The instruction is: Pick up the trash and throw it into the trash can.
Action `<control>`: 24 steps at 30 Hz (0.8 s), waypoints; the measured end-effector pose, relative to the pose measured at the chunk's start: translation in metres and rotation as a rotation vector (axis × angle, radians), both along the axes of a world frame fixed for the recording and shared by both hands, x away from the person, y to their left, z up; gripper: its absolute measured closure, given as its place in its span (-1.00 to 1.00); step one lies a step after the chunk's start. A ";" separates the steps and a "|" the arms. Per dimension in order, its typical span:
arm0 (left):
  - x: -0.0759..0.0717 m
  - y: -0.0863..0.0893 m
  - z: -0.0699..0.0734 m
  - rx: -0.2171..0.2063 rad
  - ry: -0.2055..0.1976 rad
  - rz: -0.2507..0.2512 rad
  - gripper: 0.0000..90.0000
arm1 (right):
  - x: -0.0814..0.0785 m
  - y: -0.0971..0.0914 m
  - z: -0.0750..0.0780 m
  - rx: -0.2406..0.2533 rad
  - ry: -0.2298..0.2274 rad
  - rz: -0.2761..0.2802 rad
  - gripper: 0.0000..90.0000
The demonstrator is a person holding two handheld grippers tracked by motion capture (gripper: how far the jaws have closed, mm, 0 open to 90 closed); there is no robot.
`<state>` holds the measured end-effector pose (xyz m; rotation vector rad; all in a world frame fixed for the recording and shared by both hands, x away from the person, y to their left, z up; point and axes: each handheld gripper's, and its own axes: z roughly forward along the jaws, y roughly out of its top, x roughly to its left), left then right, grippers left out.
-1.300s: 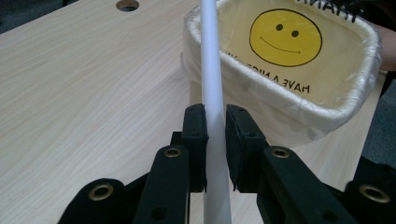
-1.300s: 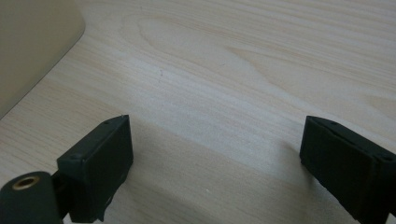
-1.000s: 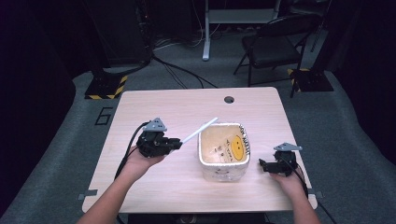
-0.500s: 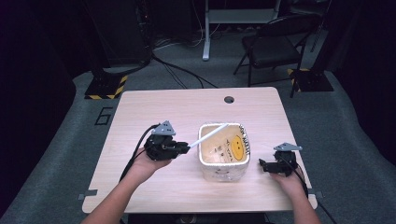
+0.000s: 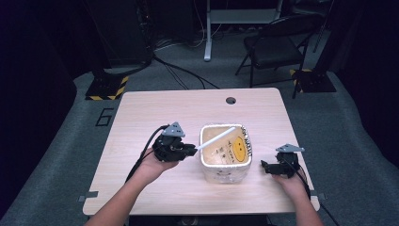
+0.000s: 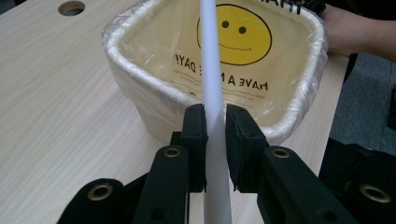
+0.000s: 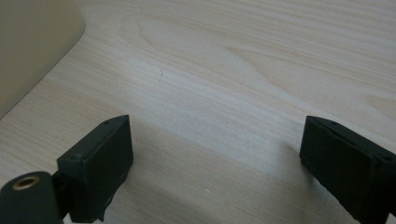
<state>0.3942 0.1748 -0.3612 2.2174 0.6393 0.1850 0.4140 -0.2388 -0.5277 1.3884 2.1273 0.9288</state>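
Observation:
A small cream bin [image 5: 225,157] lined with a clear plastic bag bearing a yellow smiley face [image 6: 236,32] stands near the front middle of the table. My left gripper [image 5: 187,149] sits just left of it, shut on a long white stick [image 5: 215,138] whose far end reaches over the bin's opening. In the left gripper view the stick [image 6: 211,84] runs up between the two pads, which press on its sides. My right gripper [image 5: 263,167] rests low to the right of the bin, its jaws wide apart over bare wood [image 7: 215,154], holding nothing.
The light wooden table [image 5: 141,113] has a round cable hole [image 5: 230,100] near its far edge. A black chair [image 5: 277,47] and a white desk leg [image 5: 207,33] stand on the grey floor beyond. The bin's side [image 7: 32,42] shows at the left of the right gripper view.
My left gripper has moved right towards the bin, carrying the white stick so that its end now lies over the bin's opening. The right gripper has stayed put.

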 end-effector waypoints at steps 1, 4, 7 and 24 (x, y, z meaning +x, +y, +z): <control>0.000 0.000 0.000 0.001 0.000 0.000 0.73 | 0.000 0.000 0.000 -0.001 0.000 0.000 -0.80; 0.000 0.001 0.000 0.000 0.000 0.002 0.73 | 0.000 0.000 0.000 0.000 0.000 0.000 -0.80; 0.000 0.002 0.001 -0.007 -0.002 0.005 0.73 | 0.000 0.000 0.000 0.000 0.000 0.000 -0.80; 0.000 0.005 -0.004 -0.067 -0.021 0.029 0.06 | 0.000 0.000 0.000 -0.001 -0.001 0.000 -0.80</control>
